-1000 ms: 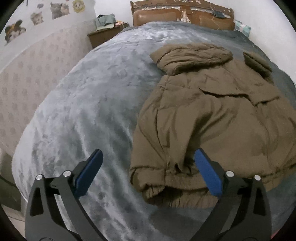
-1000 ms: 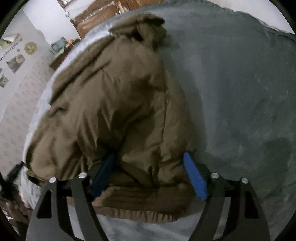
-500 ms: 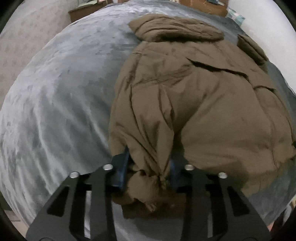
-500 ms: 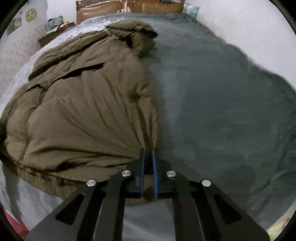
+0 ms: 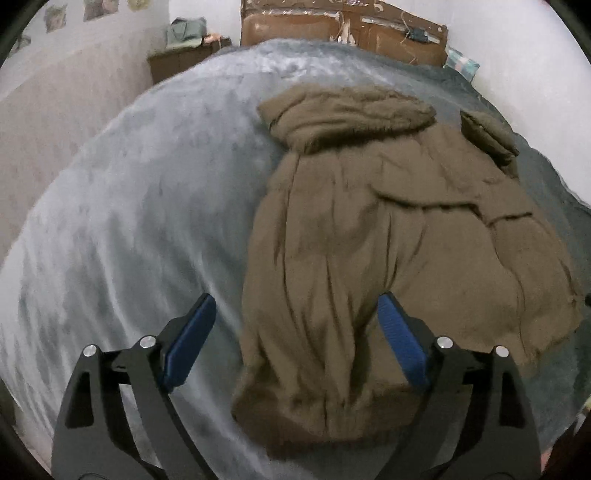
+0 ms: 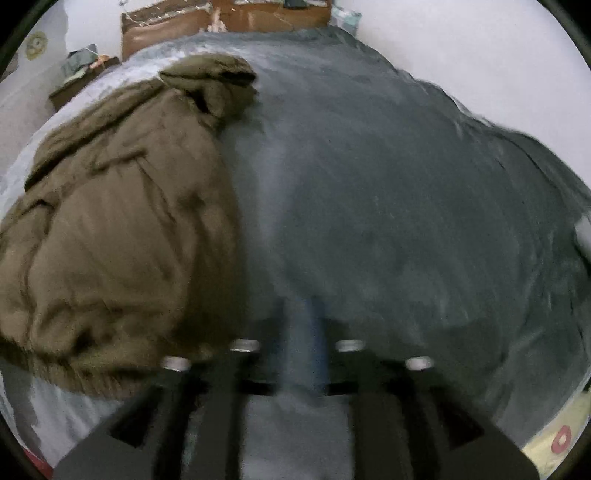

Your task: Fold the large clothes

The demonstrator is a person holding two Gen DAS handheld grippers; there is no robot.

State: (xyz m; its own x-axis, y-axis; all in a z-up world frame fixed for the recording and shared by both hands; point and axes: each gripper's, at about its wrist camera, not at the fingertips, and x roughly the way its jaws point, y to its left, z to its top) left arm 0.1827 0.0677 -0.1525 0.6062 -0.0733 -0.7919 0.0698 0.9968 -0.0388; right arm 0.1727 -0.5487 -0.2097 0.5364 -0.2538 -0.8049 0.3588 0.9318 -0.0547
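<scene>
A large brown hooded jacket [image 5: 406, 221] lies spread on a grey blanket-covered bed [image 5: 129, 221], hood [image 5: 351, 107] toward the headboard. My left gripper [image 5: 295, 299] hovers over its near-left hem. The jaws are opening wide, and the bunched hem lies between the blue pads [image 5: 192, 339] untouched. In the right wrist view the jacket [image 6: 110, 229] lies to the left. My right gripper [image 6: 306, 314] is heavily blurred over bare blanket [image 6: 406, 203], its jaws opening with nothing between them.
A brown padded headboard [image 5: 332, 26] stands at the far end of the bed, with a wooden nightstand [image 5: 184, 62] holding clutter to its left. White walls run along both sides. Wide stretches of blanket lie on either side of the jacket.
Both grippers went from open to shut on the jacket's near hem, then let go. The left backed off over the bunched hem. The right swung right and up, off the jacket.
</scene>
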